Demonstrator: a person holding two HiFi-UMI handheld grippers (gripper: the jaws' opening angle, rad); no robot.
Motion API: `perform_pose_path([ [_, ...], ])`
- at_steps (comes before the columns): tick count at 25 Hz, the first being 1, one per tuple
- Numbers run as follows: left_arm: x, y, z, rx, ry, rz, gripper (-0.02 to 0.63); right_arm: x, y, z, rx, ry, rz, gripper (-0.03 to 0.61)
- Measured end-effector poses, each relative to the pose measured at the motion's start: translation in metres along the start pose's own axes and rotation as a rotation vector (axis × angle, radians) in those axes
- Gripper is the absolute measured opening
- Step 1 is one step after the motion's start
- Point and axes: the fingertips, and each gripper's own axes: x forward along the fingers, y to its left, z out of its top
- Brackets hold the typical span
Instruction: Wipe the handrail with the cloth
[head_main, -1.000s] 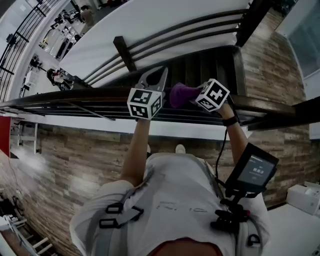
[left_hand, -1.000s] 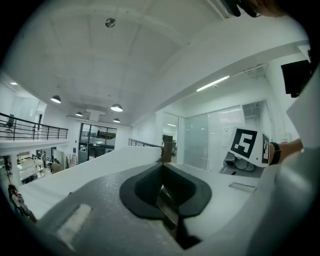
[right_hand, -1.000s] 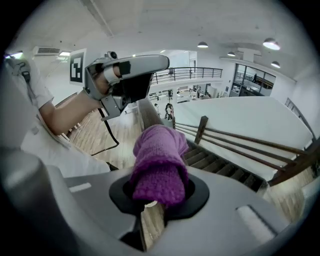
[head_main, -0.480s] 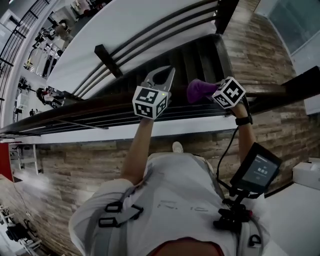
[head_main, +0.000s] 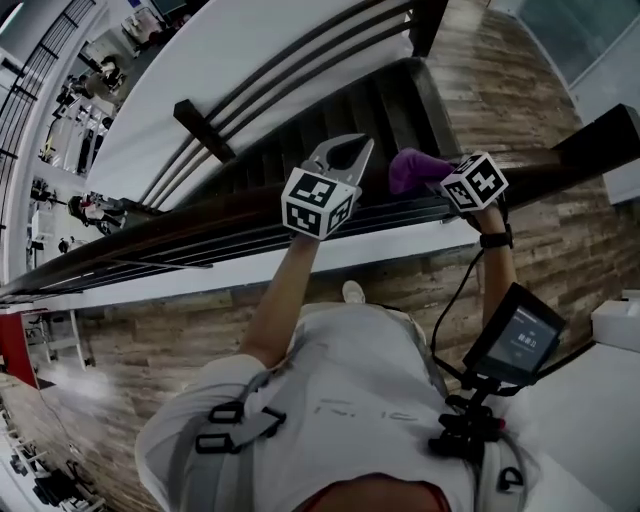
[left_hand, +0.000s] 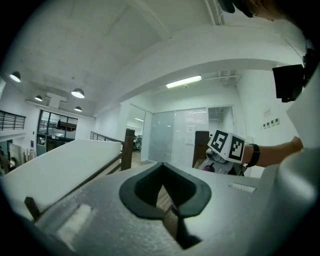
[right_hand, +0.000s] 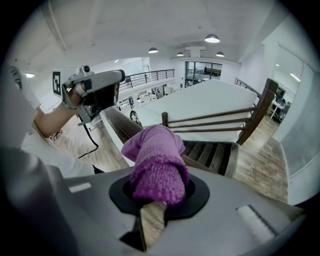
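The purple knitted cloth (right_hand: 157, 165), bunched into a thick roll, is pinched in the right gripper (right_hand: 152, 202) over the dark wooden handrail (head_main: 200, 218). Beside it, the left gripper (head_main: 348, 153) holds its 2 jaws pressed together, empty.

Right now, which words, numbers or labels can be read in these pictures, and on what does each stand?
No text is legible enough to quote.
Device screen: bright digits, too blurred.
Shirt: faint lettering, unreadable.
Wall plates: too small.
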Motion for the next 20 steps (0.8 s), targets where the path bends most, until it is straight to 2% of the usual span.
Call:
perform_pose_path([
  [4,0.027,-0.031,-0.004,-0.009,0.025,-0.082,0.0,-0.012,-0.013,-0.021,0.06,-0.035,-0.044,0.063],
  [7,0.04,-0.055,-0.005,-0.003,0.034,-0.138,0.0,-0.024,-0.033,-0.042,0.101,-0.041,-0.137,0.063],
  [12,0.073,-0.087,-0.015,0.004,0.055,-0.217,0.0,-0.056,-0.108,-0.084,0.247,-0.104,-0.325,0.063],
  [20,0.12,-0.151,-0.004,-0.001,0.069,-0.345,0.0,-0.116,-0.198,-0.143,0.498,-0.2,-0.528,0.063],
])
